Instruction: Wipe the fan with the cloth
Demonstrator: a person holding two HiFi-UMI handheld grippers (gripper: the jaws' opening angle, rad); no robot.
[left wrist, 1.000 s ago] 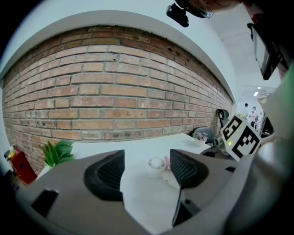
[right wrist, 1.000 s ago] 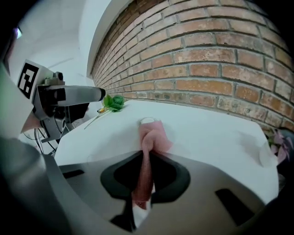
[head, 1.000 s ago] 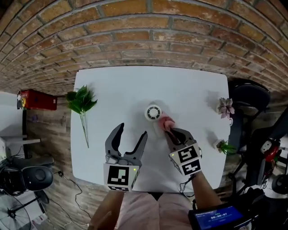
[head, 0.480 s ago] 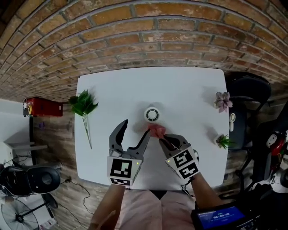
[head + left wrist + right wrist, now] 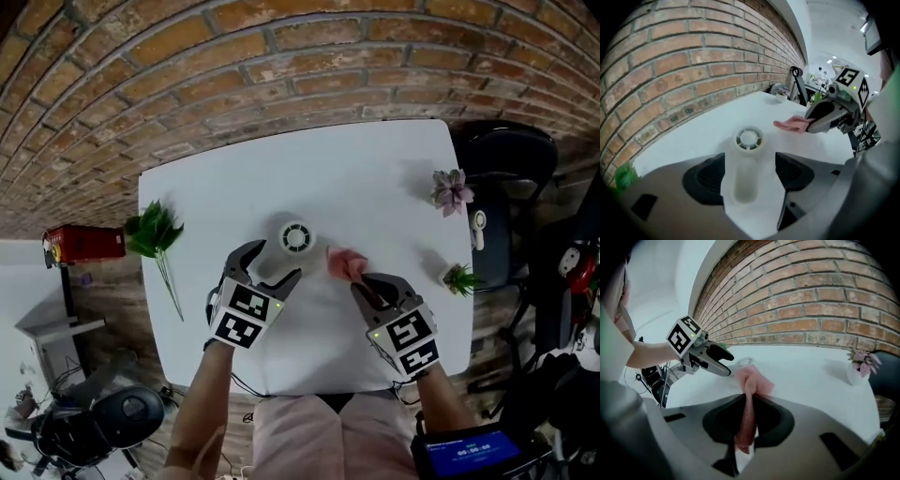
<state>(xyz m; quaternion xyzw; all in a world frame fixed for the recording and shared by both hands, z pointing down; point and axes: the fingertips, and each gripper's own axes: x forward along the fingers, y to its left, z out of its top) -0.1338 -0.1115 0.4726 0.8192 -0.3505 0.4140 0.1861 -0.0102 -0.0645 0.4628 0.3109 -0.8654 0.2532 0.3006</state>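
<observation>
**Head view:** A white surface point(image 5: 375, 178) is seen from above against a brick wall point(image 5: 281, 66). The small round white fan point(image 5: 296, 237) stands on it left of centre. The left tool point(image 5: 273, 262) is angled down towards the fan, its tips just short of it, with a bare forearm behind. The right tool point(image 5: 367, 289) is held to the right, and the pink cloth point(image 5: 346, 264) is bunched ahead of its tips, near the fan but apart from it. A leafy sprig point(image 5: 153, 234) lies at the surface's left edge. A pink succulent point(image 5: 452, 190) and a small green plant point(image 5: 461, 278) are set along the right edge, all well clear of both tools. A red box point(image 5: 82, 242) is visible beyond the left edge and a dark chair point(image 5: 511, 155) beyond the right.

**Left gripper view:** What the overhead angle hides is shown here. The fan's pale upright body is framed in the gap between the spread jaws, with neither pad pressed to it. The jaws have just been opening. The right tool, with the cloth at its tip, is seen beyond to the right.

**Right gripper view:** The jaws are pressed together on the cloth, which is pinched as a narrow strip between the pads and flares into a loose fold beyond the tips. The fan is partly hidden behind that fold, and the left tool is seen reaching in from the left.
</observation>
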